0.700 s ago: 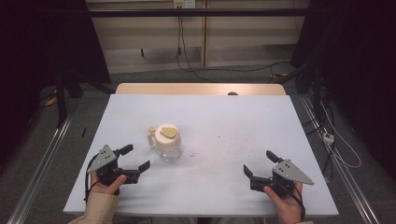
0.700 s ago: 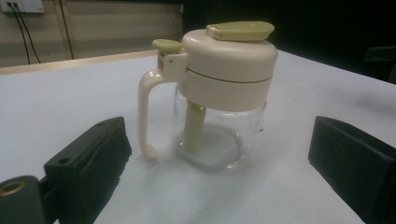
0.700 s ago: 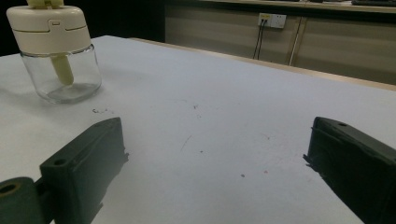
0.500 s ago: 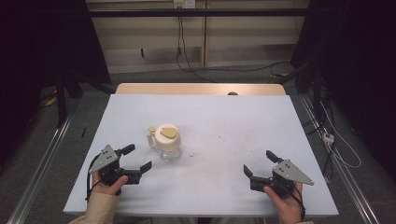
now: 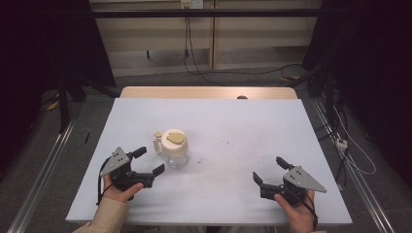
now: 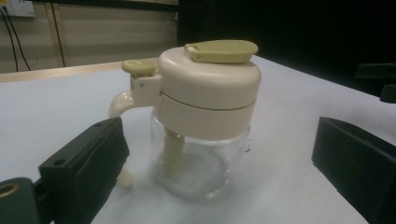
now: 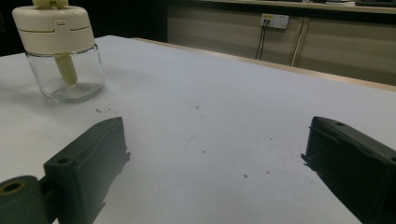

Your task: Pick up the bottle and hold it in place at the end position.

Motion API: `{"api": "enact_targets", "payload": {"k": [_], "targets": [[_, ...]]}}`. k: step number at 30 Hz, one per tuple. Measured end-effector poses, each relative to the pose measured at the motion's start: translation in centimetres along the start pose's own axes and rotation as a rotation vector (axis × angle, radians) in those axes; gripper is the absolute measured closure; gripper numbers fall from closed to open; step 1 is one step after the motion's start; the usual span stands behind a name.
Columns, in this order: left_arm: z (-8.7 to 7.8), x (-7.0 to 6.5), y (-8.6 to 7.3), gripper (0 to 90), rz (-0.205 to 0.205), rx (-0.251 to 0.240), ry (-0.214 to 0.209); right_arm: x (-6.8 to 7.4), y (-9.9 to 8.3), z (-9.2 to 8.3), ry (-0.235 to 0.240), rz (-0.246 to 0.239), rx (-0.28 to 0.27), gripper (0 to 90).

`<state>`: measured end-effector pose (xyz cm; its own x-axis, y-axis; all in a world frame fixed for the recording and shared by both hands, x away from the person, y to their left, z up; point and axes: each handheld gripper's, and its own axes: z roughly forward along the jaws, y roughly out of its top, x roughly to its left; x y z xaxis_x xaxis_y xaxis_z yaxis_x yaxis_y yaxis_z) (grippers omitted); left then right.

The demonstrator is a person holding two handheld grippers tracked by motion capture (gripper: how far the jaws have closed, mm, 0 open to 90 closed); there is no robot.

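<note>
A glass jar [image 5: 174,151] with a cream lid [image 6: 208,86] is standing upright on the white table [image 5: 233,126], left of the middle and toward the person's side. A pale green flap [image 6: 222,50] is lying flat on top of the lid, and a cream handle with a green button [image 6: 138,66] is sticking out from the lid's side. Inside the clear glass, a cream stem is hanging down from the lid.

The left gripper [image 5: 146,161] is sitting low, just beside the jar on its near left, with the person's left hand [image 5: 119,190] wrapped around its body. Its jaws are standing wide apart and holding nothing. In the left gripper view the jar is rising between the two black jaws but farther along, beyond their tips; the one jaw is overlapping the handle's lower end in that picture, and whether it is touching it I cannot tell. The other jaw is standing well clear of the glass.

The right gripper [image 5: 271,171] is resting near the table's front edge on the right, held in the right hand [image 5: 296,211], well apart from the jar. Its jaws are also spread wide with only bare table between them. In the right gripper view the jar is showing far off, beyond the one jaw, outside the gap between the jaws.
</note>
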<state>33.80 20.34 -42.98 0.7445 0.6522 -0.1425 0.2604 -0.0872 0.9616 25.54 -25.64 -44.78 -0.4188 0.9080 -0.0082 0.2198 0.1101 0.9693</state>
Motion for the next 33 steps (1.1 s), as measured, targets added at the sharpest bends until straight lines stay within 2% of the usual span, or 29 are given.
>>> {"api": "enact_targets", "payload": {"k": [9, 17, 29, 33], "targets": [[1.2, -0.7, 0.5, 4.6, 0.005, 0.017, 0.041, 0.0, 0.0, 0.1, 0.006, -0.003, 0.001, 5.0], [2.3, -1.2, 0.5, 5.4, 0.033, 0.061, 0.063, 0.1, 0.0, 0.1, 0.013, -0.003, 0.002, 5.2], [3.9, -1.2, 0.1, 5.3, 0.01, 0.108, 0.103, 0.2, 0.0, 0.3, 0.018, -0.007, 0.004, 5.4], [4.9, -1.5, 0.0, 5.2, 0.02, 0.131, 0.124, 0.2, 0.0, 0.2, 0.017, -0.006, 0.005, 5.5]]}}
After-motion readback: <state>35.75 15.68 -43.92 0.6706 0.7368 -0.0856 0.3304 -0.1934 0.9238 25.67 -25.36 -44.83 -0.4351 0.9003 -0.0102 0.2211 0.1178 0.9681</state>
